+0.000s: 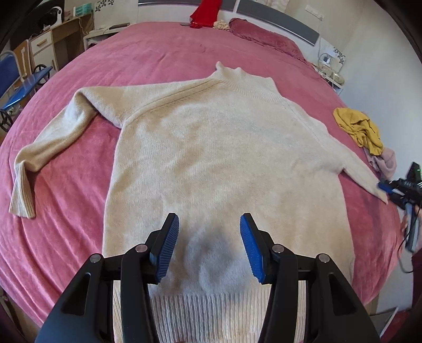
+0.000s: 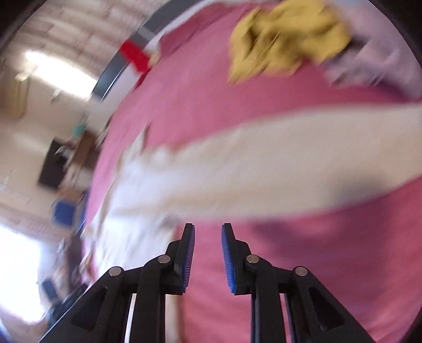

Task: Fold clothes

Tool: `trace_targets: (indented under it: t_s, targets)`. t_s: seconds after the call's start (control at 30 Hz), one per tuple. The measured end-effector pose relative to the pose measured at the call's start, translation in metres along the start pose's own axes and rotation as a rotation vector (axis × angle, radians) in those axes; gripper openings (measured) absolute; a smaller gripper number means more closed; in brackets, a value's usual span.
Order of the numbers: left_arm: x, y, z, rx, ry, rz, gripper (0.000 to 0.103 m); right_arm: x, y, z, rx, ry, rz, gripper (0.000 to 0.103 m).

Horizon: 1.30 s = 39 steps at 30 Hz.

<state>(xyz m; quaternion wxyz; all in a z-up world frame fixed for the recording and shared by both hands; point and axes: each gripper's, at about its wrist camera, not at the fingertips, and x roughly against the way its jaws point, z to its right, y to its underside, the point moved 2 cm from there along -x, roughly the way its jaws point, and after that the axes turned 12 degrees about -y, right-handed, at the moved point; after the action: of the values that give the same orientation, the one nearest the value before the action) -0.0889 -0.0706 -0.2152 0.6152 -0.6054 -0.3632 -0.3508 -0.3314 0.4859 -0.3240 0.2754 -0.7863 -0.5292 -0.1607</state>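
A cream knit sweater point(image 1: 224, 163) lies flat, front up, on the pink bed point(image 1: 158, 47), collar at the far end. Its left sleeve point(image 1: 44, 147) bends down toward the near left. My left gripper point(image 1: 209, 224) is open and empty, hovering over the sweater's lower body near the ribbed hem point(image 1: 211, 311). My right gripper point(image 2: 208, 232) is open and empty, just short of the right sleeve point(image 2: 263, 174); the right wrist view is blurred by motion. In the left wrist view the right gripper point(image 1: 390, 190) sits at the right sleeve's cuff.
A crumpled yellow garment point(image 1: 358, 129) lies on a pale pink one point(image 1: 385, 163) at the bed's right edge; the yellow one also shows in the right wrist view point(image 2: 287, 39). A pillow point(image 1: 263, 37) and a red item point(image 1: 205, 13) are at the headboard. Desks and a blue chair point(image 1: 15, 84) stand left.
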Motion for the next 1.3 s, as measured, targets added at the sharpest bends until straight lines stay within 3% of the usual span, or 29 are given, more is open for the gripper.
trace_targets:
  t_s: [0.13, 0.23, 0.37, 0.47, 0.5, 0.53, 0.73, 0.9, 1.07, 1.3]
  targets:
    - [0.022, 0.023, -0.003, -0.063, -0.002, 0.022, 0.051, -0.037, 0.104, -0.025, -0.047, -0.067, -0.170, 0.023]
    - [0.029, 0.040, -0.021, -0.052, -0.007, 0.009, 0.051, -0.048, 0.150, -0.042, -0.058, -0.043, -0.223, 0.023]
    - [0.031, 0.058, -0.060, 0.041, -0.019, -0.024, 0.051, -0.008, 0.195, -0.048, -0.111, -0.066, -0.231, 0.023]
    - [0.035, 0.069, -0.091, 0.107, -0.045, -0.029, 0.054, 0.000, 0.199, -0.055, -0.124, -0.093, -0.232, 0.023]
    - [0.036, 0.072, -0.101, 0.124, -0.049, -0.036, 0.057, 0.005, 0.215, -0.064, -0.119, -0.097, -0.238, 0.023]
    - [0.036, 0.076, -0.111, 0.141, -0.054, -0.043, 0.061, -0.003, 0.217, -0.070, -0.107, -0.074, -0.245, 0.023]
    - [0.035, 0.094, -0.144, 0.208, -0.012, -0.090, 0.061, -0.028, 0.233, -0.086, -0.068, 0.063, -0.268, 0.020]
    - [0.013, 0.096, -0.134, 0.179, 0.060, -0.155, 0.061, -0.032, 0.233, -0.084, -0.084, 0.143, -0.273, 0.007]
    - [-0.014, 0.098, -0.117, 0.110, 0.076, -0.207, 0.062, -0.032, 0.234, -0.094, -0.049, 0.199, -0.274, 0.007]
    - [-0.036, 0.107, -0.112, 0.120, 0.109, -0.249, 0.061, -0.010, 0.233, -0.099, -0.029, 0.180, -0.225, 0.010]
